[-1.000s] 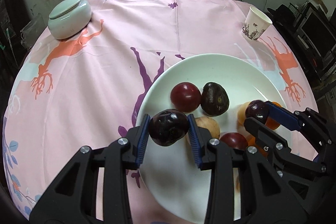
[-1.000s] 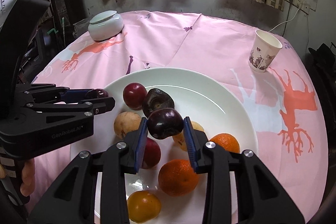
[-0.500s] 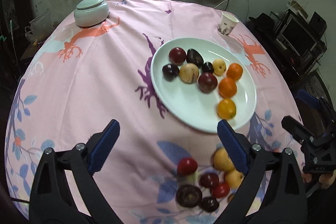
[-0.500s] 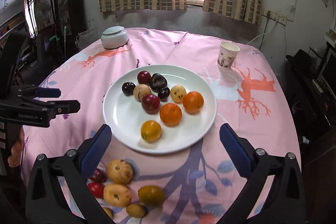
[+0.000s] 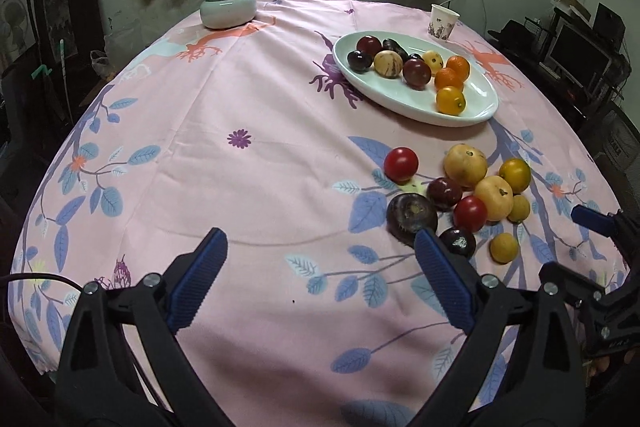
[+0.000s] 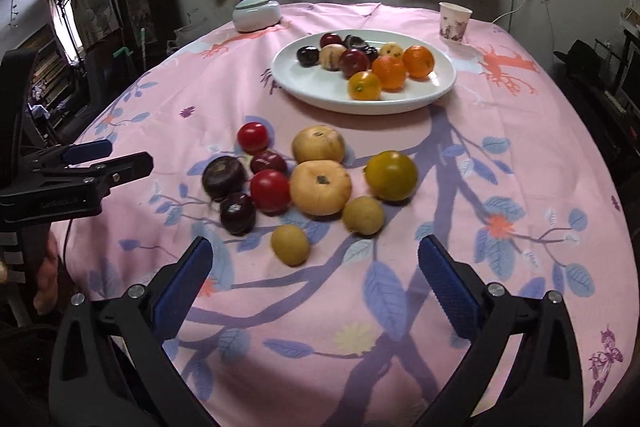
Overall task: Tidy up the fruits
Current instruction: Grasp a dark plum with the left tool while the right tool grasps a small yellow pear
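Pink tablecloth (image 6: 500, 155) is carrying nine fruits on the plate (image 6: 440, 87); ten loose fruits (image 6: 320, 187) are waiting. I am holding both grippers (image 5: 320, 271) (image 6: 316, 279) spread wide, empty.

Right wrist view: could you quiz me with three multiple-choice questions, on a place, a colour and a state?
1. The pale green lidded ceramic jar stands: A on the white round plate; B beyond that plate, leftward; C among loose fruit.
2. Finger pads of the right gripper are: A red; B blue; C yellow.
3. That gripper is: A shut on fruit; B shut, empty; C open, empty.
B, it sits near the far table edge; B, ribbed blue pads show; C, only pink tablecloth lies between the wide jaws.
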Demonstrator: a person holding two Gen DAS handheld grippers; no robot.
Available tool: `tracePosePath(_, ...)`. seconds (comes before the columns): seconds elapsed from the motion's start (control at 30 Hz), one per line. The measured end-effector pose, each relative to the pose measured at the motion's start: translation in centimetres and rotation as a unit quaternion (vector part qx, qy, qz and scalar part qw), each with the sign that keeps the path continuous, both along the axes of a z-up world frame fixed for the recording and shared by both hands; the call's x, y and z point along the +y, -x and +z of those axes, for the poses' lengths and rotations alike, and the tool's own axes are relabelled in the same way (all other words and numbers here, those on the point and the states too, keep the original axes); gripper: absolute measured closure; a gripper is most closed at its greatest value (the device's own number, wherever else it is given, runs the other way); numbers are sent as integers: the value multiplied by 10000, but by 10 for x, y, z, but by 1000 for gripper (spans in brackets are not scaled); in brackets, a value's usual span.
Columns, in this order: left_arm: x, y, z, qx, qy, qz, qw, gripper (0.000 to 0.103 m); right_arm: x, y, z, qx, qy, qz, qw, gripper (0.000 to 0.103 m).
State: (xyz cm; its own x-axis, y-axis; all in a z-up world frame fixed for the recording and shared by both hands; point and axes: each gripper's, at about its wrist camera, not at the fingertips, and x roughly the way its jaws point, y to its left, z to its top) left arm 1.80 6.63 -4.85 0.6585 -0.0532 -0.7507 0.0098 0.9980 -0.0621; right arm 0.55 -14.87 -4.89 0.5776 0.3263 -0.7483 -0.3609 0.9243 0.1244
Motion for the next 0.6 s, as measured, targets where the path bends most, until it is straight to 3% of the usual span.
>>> tracePosePath(0.13,2,1,-4,74,41,27,10000,7,9,1,-7,163,-210,98,9996,4)
tracePosePath(0.2,4,2,-6,111,28,65,9999,7,11,-1,-8,135,-144,47,9998,16)
tracePosePath(0.27,7,2,-8,149,40,106,9998,7,13,-5,-13,177,-32,-20,9998,38)
tracePosePath(0.33,9,3,-9,180,60,126,9997,7,15,-9,-20,318,-26,13,9995,52)
tracePosePath(0.43,8,4,-8,198,101,68,9997,7,19,-17,-32,508,-15,56,9987,59)
tracePosePath(0.5,1,4,-8,228,139,-62,9996,7,21,-20,-35,427,53,18,9991,75)
tracePosePath(0.6,-18,3,-9,324,143,-349,9988,7,19,-21,-32,480,-59,16,9988,77)
